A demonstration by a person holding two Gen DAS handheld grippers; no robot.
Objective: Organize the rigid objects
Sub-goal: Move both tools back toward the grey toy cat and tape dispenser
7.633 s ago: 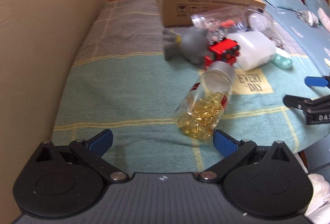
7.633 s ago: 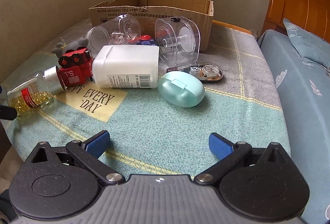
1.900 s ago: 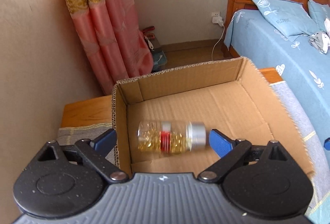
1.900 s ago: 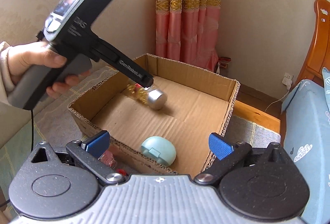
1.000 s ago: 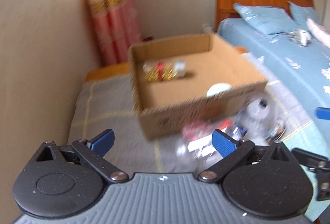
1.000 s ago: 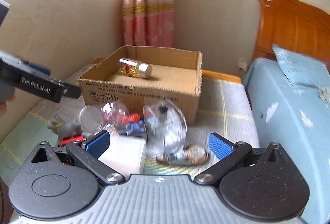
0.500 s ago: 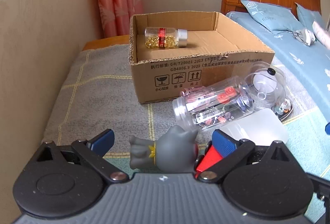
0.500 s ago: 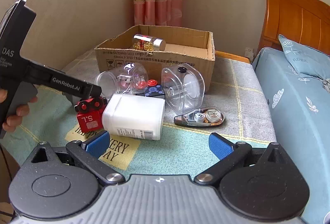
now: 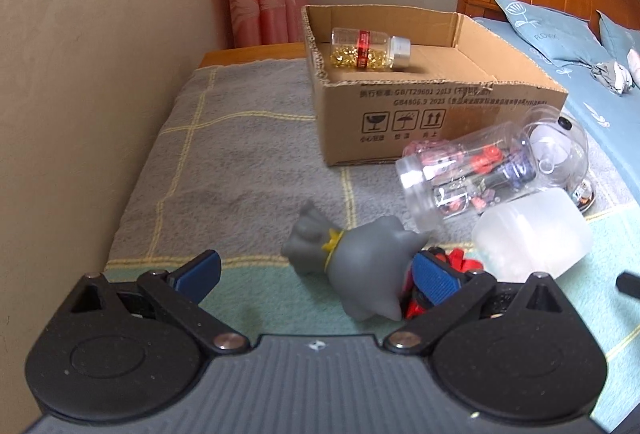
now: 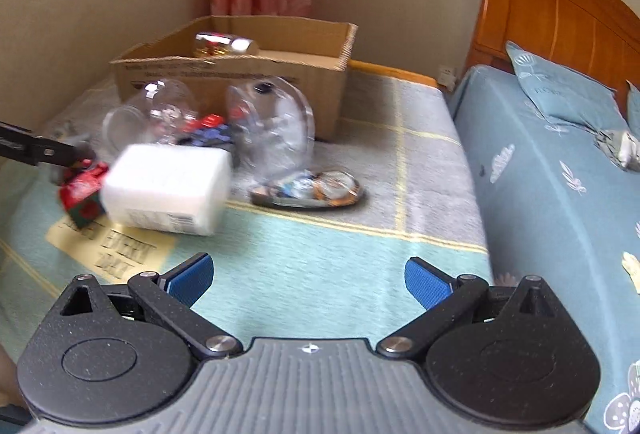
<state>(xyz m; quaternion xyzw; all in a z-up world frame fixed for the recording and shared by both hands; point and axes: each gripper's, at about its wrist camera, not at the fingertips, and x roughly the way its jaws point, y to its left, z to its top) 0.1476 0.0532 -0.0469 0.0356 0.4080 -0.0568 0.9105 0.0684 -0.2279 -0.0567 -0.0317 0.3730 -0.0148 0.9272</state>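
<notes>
A cardboard box (image 9: pixel 440 114) stands on the blanket with a capsule bottle (image 9: pixel 370 48) lying inside; both show in the right wrist view, the box (image 10: pixel 240 82) and the bottle (image 10: pixel 224 44). My left gripper (image 9: pixel 316 274) is open, and a grey toy figure (image 9: pixel 356 262) lies between its fingers, beside a red toy (image 9: pixel 456 262). A clear jar (image 9: pixel 468 178) and a white bottle (image 9: pixel 532 238) lie to the right. My right gripper (image 10: pixel 308 276) is open and empty above the blanket, short of the white bottle (image 10: pixel 168 190).
A clear round container (image 10: pixel 276 126) and a flat tape dispenser (image 10: pixel 308 190) lie in front of the box. The wall runs along the left. A bed with a blue sheet (image 10: pixel 560 194) and a wooden headboard (image 10: pixel 560 30) is on the right.
The left gripper let go of the capsule bottle in the box, then pulled back and came down around the grey toy. The right gripper left the box and dropped low over the blanket.
</notes>
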